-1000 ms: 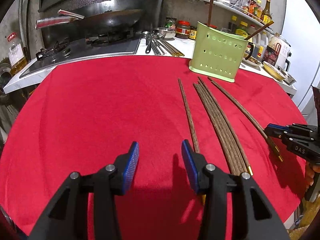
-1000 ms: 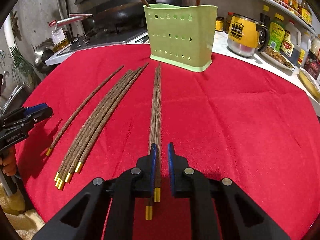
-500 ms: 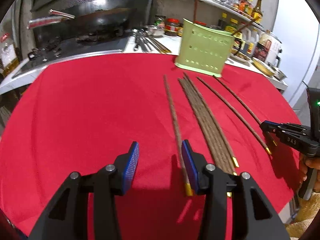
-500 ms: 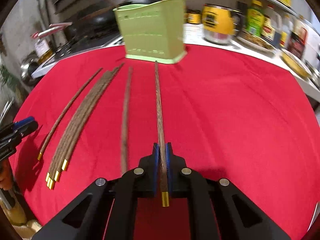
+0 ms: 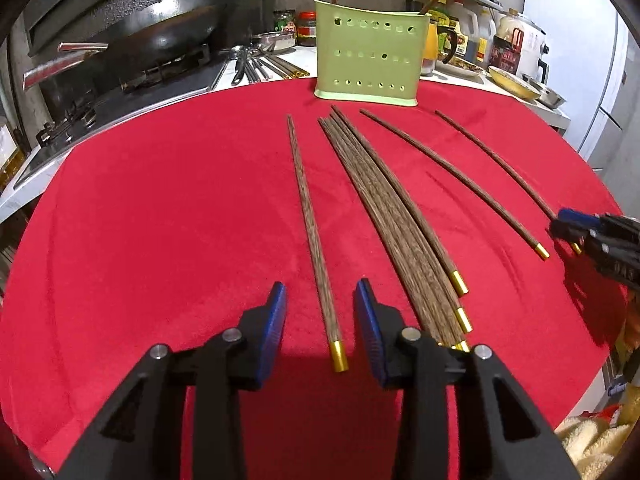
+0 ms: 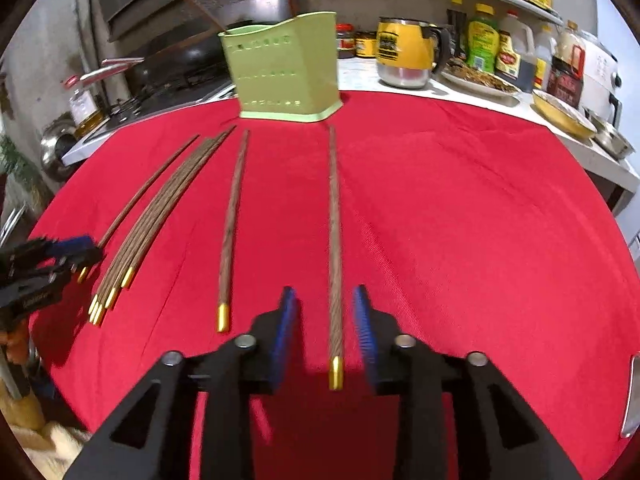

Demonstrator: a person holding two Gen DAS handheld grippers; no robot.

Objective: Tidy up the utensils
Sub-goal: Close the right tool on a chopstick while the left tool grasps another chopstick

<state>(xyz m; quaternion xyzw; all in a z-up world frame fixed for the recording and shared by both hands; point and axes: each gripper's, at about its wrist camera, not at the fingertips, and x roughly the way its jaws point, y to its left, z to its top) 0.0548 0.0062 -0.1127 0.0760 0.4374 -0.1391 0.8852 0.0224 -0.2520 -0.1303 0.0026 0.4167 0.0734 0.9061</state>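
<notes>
Dark wooden chopsticks with gold ends lie on the red tablecloth (image 5: pixel 160 220). My left gripper (image 5: pixel 320 320) is open, its jaws on either side of a single chopstick (image 5: pixel 308 216). A bundle of chopsticks (image 5: pixel 392 220) lies to its right, then two single ones. My right gripper (image 6: pixel 326 332) is open around the rightmost chopstick (image 6: pixel 334 240), which lies between its pads. It also shows in the left wrist view (image 5: pixel 576 232). The green perforated holder (image 5: pixel 370 54) stands at the far side with two chopsticks in it; it also shows in the right wrist view (image 6: pixel 284 68).
Behind the table runs a counter with a stove and wok (image 5: pixel 160 44), loose utensils (image 5: pixel 260 66), a yellow mug (image 6: pixel 404 52), bottles and bowls (image 6: pixel 560 114). The table's near edge is close under both grippers.
My right gripper was shut on a chopstick and has opened; that chopstick now lies between its pads, apart from its neighbour. My left gripper moved right, straddling the leftmost chopstick.
</notes>
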